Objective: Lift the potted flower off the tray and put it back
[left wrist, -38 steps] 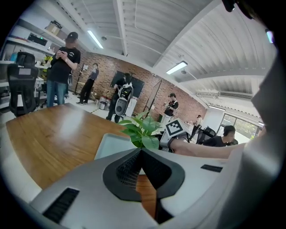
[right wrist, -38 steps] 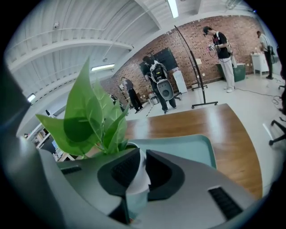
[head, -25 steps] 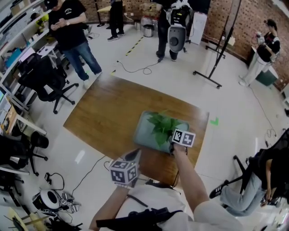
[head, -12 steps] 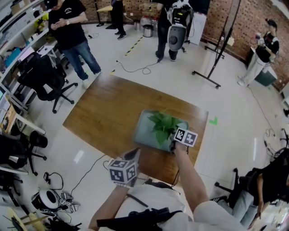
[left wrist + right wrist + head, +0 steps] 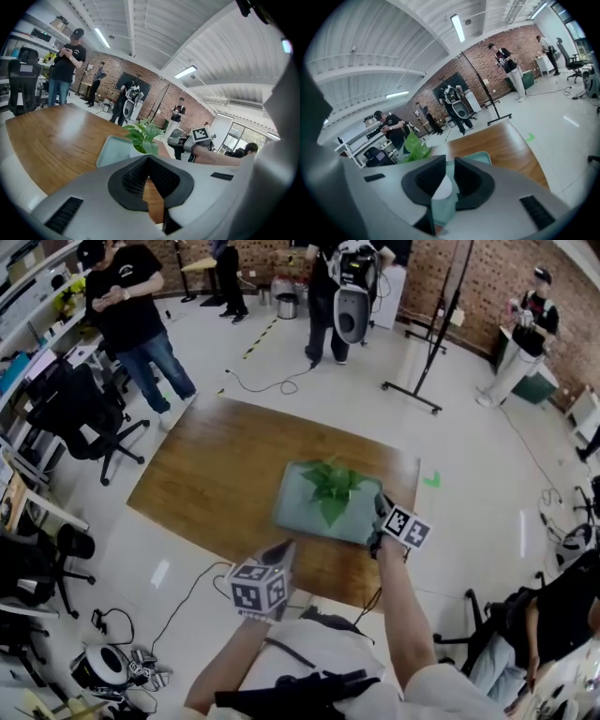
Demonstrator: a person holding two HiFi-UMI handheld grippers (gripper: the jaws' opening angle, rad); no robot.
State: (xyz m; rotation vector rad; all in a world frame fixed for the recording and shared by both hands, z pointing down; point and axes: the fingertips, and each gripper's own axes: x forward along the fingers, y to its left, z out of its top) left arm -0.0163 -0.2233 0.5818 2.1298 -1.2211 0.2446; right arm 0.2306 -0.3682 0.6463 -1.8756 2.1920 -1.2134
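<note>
— Left gripper?
— Near left, angled down. Jaws together, nothing held. Forearm close to body.
— Right gripper?
— Farther right, arm outstretched. Jaws narrowly apart, just been closing, nothing gripped.

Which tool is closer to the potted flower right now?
Right. The right tool sits at the tray's right edge beside the potted flower, its jaws just closing but gripping nothing. The left tool hovers over the table's near edge, short of the tray.
</note>
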